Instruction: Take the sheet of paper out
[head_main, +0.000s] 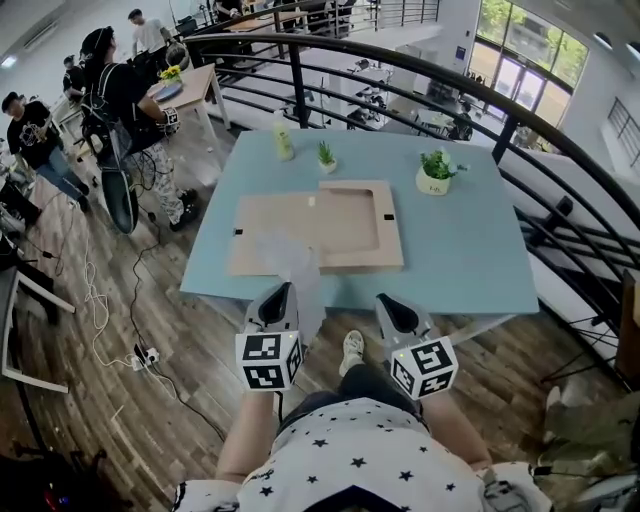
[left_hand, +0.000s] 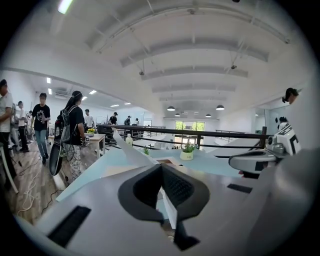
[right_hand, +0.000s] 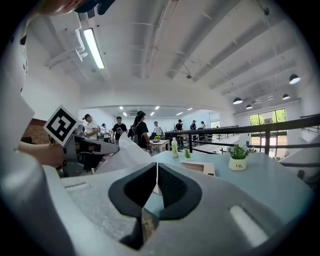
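One sheet of paper (head_main: 296, 266) sticks up, pinched in the left gripper (head_main: 284, 292).

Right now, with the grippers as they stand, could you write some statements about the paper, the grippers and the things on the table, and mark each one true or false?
1. The left gripper is shut on the sheet of paper. True.
2. The sheet of paper lies flat in the beige board. False: it is lifted, near the table's front edge.
3. A potted plant stands on the table. True.
4. The right gripper has its jaws wide apart. False: they are together.
5. The bottle stands on the floor. False: it stands on the table.
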